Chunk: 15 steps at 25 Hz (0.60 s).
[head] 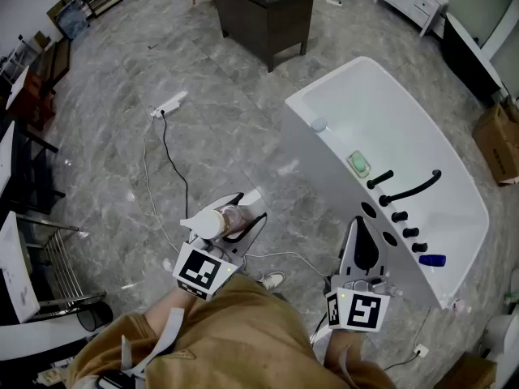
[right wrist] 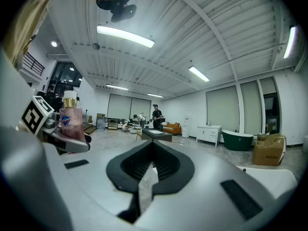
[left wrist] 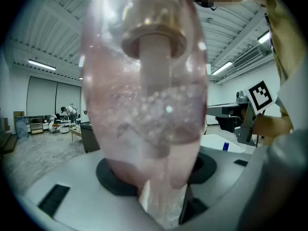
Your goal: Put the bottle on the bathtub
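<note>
Only the right gripper view shows the bottle [right wrist: 72, 122] label [right wrist: 65, 120].

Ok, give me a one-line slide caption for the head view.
Left gripper holding a pink bottle above the floor, right gripper shut and empty, beside the white bathtub.

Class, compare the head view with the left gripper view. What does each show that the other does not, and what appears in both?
Only the head view: the inside of the bathtub with its black faucet and a green item, plus the power strip. Only the left gripper view: ceiling lights, a distant person, and bubbles in the pink liquid inside the bottle. Both: the bottle clamped in the jaws of the left gripper, the right gripper, and a small blue item on the bathtub.
</note>
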### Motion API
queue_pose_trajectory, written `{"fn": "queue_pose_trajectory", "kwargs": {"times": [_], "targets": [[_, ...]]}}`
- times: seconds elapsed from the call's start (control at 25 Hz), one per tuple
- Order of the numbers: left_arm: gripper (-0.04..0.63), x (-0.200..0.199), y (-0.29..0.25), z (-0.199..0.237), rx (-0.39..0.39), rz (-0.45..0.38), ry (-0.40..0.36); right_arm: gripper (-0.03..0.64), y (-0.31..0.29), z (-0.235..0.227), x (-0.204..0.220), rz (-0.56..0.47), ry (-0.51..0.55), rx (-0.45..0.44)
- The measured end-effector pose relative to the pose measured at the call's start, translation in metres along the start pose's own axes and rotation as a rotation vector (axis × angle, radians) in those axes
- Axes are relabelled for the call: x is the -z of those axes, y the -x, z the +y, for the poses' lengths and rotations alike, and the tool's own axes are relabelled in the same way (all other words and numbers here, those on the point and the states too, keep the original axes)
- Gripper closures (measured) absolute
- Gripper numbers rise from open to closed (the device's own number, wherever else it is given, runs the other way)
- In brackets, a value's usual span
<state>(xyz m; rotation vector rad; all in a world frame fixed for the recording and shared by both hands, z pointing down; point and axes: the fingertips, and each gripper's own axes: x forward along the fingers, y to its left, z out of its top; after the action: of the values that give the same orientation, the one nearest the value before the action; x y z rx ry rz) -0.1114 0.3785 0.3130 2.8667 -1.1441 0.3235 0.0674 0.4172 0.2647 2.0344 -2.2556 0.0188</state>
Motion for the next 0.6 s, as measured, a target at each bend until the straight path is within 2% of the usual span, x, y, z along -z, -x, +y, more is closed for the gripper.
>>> {"fn": "queue_pose_trajectory", "kwargs": {"times": [0.2,0.44,0.6], "targets": [[0.36,-0.002,0.0,-0.01,0.001,0.0,0.025,0.612,0.006,-0.002,0.003,0.002,0.007,0.002],[0.36,0.005,-0.017,-0.019,0.022,-0.005,-0.005,0.612,0.013,-0.012,0.003,-0.015,-0.011,-0.001],[0.36,0.013,-0.042,-0.015,0.031,0.024,-0.015,0.612,0.004,-0.012,0.006,-0.008,-0.002,0.001]]}}
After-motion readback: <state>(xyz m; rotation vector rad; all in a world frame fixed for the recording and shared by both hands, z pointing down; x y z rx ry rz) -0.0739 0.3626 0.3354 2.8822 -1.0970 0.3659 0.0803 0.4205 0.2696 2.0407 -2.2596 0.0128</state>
